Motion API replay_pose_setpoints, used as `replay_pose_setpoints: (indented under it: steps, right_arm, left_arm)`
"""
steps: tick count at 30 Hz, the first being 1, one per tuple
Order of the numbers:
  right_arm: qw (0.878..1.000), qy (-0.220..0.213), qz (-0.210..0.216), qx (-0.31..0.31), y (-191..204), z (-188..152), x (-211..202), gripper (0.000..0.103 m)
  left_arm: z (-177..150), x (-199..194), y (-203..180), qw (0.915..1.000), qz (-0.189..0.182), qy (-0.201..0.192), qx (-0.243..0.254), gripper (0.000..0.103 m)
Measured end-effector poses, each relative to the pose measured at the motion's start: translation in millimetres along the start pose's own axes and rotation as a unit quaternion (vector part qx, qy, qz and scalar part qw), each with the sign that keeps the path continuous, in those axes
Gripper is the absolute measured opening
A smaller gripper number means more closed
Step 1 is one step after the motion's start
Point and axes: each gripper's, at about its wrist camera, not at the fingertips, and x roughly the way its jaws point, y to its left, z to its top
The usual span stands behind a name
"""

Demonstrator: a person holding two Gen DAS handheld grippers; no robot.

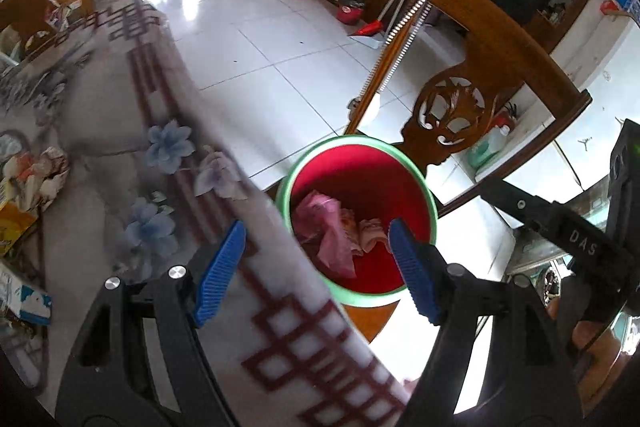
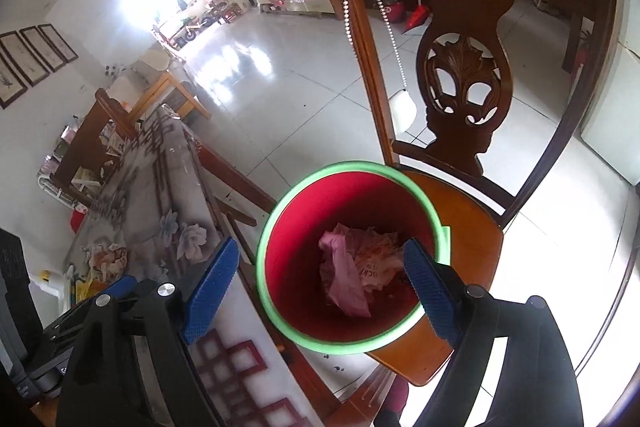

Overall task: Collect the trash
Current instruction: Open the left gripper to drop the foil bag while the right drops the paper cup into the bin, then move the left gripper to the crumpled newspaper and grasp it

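Honestly, both grippers are empty right now: the left gripper (image 1: pixel 316 269) and right gripper (image 2: pixel 320 285) each have their fingers spread wide above the red bin (image 2: pixel 416 195) sitting on the chair (image 2: pixel 464 223). There's already a pink plastic bag (image 2: pixel 344 283) and crumpled paper (image 2: pixel 378 257) inside it. More trash remains on the tabletop (image 1: pixel 104 99), like that crumpled wad (image 1: pixel 36 175) by the far left. It looks light and squishy, nothing fragile, so I'd just pinch it across the bulkiest middle. Thin bits could slip, so grab deep.
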Motion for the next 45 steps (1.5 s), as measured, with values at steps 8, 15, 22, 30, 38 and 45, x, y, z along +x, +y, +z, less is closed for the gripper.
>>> replay_pose_setpoints:
  steps: [8, 15, 22, 30, 38, 45]
  right_arm:
    - [0.999, 0.016, 0.017, -0.028, 35, -9, 9, 0.082]
    - [0.996, 0.038, 0.038, -0.074, 89, -27, 22, 0.082]
    - [0.992, 0.053, 0.048, -0.107, 144, -58, 27, 0.082]
    - [0.989, 0.065, 0.041, -0.129, 189, -100, 23, 0.082]
    - [0.987, 0.062, 0.035, -0.146, 232, -139, 11, 0.082]
    - [0.981, 0.071, 0.042, -0.174, 274, -164, 18, 0.082]
  left_arm:
    - [-22, -38, 70, 0.9957, 0.058, -0.027, -0.067, 0.071]
    - [-58, -96, 199, 0.9646, 0.171, -0.063, -0.191, 0.072]
    - [-99, -170, 356, 0.898, 0.308, -0.095, -0.3, 0.074]
    - [-132, -172, 461, 0.8743, 0.321, -0.053, -0.36, 0.074]
    - [-143, -141, 493, 0.8974, 0.27, -0.017, -0.349, 0.06]
    - [-157, -154, 472, 0.9199, 0.229, -0.03, -0.317, 0.043]
